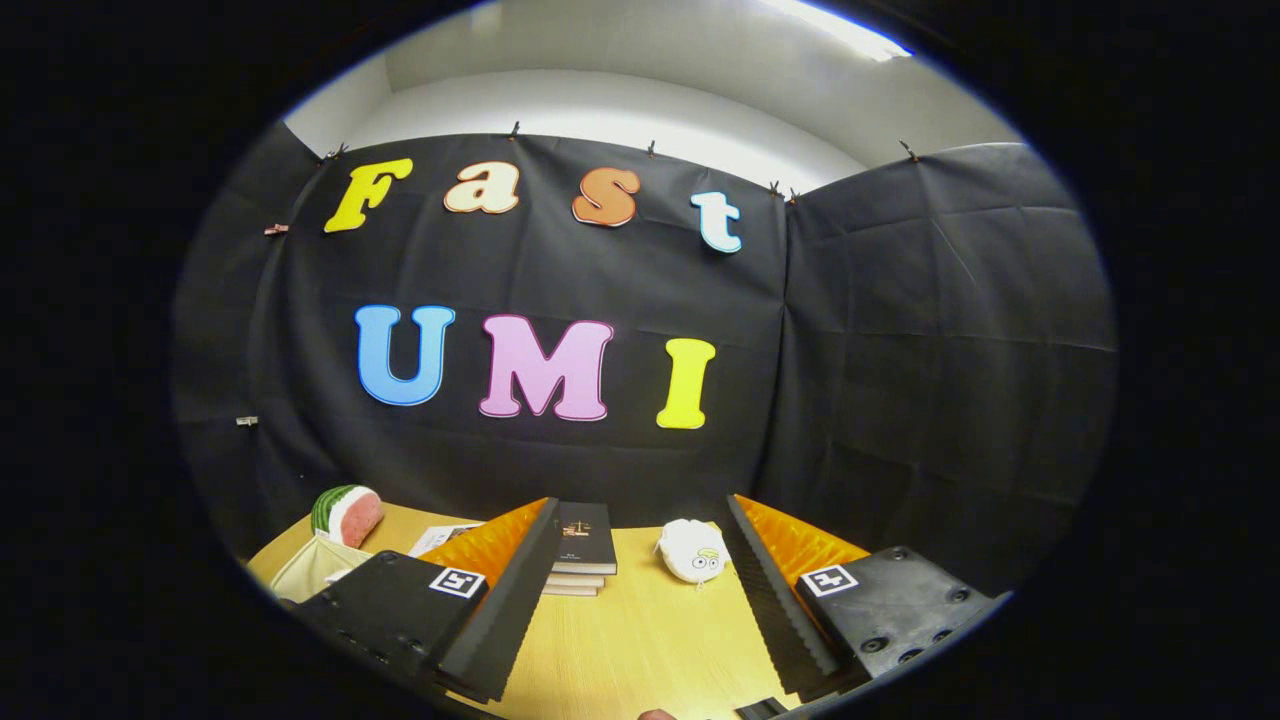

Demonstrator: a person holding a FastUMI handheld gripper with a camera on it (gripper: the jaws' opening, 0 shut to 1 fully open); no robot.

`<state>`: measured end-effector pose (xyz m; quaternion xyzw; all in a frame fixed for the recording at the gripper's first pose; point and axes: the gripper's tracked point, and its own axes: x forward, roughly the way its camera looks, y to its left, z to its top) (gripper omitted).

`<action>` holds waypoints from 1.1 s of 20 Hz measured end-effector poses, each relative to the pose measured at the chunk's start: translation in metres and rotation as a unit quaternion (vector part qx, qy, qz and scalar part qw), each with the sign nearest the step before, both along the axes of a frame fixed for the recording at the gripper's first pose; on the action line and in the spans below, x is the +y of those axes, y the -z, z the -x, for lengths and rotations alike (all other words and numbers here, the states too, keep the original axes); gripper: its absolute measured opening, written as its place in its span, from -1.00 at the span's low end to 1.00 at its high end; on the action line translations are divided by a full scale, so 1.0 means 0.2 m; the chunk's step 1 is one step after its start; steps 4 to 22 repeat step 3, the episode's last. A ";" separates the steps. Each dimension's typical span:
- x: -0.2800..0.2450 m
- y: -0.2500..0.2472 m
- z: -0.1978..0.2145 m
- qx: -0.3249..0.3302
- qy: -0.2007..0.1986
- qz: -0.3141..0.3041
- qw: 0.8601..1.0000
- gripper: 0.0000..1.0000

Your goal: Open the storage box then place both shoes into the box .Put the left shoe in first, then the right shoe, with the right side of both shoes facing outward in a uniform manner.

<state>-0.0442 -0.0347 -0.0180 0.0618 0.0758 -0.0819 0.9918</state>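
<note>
Gripper view has the gripper [640, 590] spread wide with nothing held, raised and facing the booth wall. Between its fingers lies bare table [640, 640]; beyond them, a stack of books [583, 545], with a white plush toy [692, 551] just right of it. Neither storage box nor shoes lie ahead, so which way they lie cannot be told.

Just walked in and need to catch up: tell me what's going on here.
A person is holding the gripper above a wooden table, its fingers wide apart with nothing between them. Nothing is being handled yet. Beyond the fingers lie a stack of books and a small white plush toy, with a watermelon-slice toy off to the left near the black cloth wall. The storage box and shoes have not been touched from what can be seen, so the task looks barely started.
</note>
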 end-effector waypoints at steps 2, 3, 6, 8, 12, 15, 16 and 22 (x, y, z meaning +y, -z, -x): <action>-0.02 0.02 0.02 0.004 0.006 0.002 1.000 0.96; -0.03 0.03 0.03 0.006 0.009 0.004 1.000 0.96; -0.03 0.03 0.03 0.006 0.009 0.004 1.000 0.96; -0.03 0.03 0.03 0.006 0.009 0.004 1.000 0.96; -0.03 0.03 0.03 0.006 0.009 0.004 1.000 0.96; -0.03 0.03 0.03 0.006 0.009 0.004 1.000 0.96; -0.03 0.03 0.03 0.006 0.009 0.004 1.000 0.96; -0.03 0.03 0.03 0.006 0.009 0.004 1.000 0.96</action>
